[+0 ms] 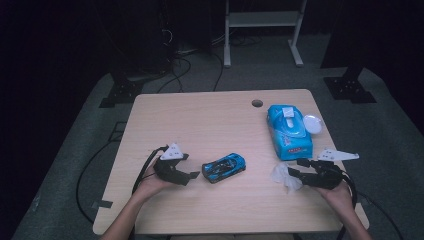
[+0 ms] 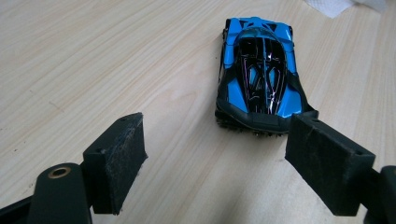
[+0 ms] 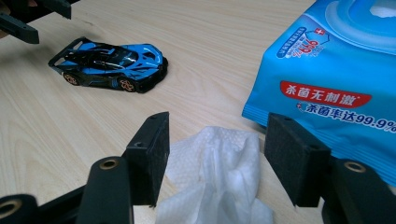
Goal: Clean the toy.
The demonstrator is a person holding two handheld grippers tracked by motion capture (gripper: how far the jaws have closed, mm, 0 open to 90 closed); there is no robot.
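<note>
Forearms enter the high view's bottom edge; left hand-held gripper [image 1: 192, 175] stands apart beside a glossy blue-and-black toy car [image 1: 224, 167] at centre of the pale wooden tabletop [image 1: 200, 120]. Left gripper view: car upper right, between no pads. Right gripper view: right hand-held gripper [image 3: 215, 156], apart, straddles a crumpled white wipe [image 3: 217, 172] at bottom centre; blue wipes pack [image 3: 336, 79] upper right.

Wooden table [image 1: 200, 120] with toy car [image 1: 224, 167], wipes pack [image 1: 289, 131], crumpled wipe [image 1: 283, 176], white lid [image 1: 313, 123].
</note>
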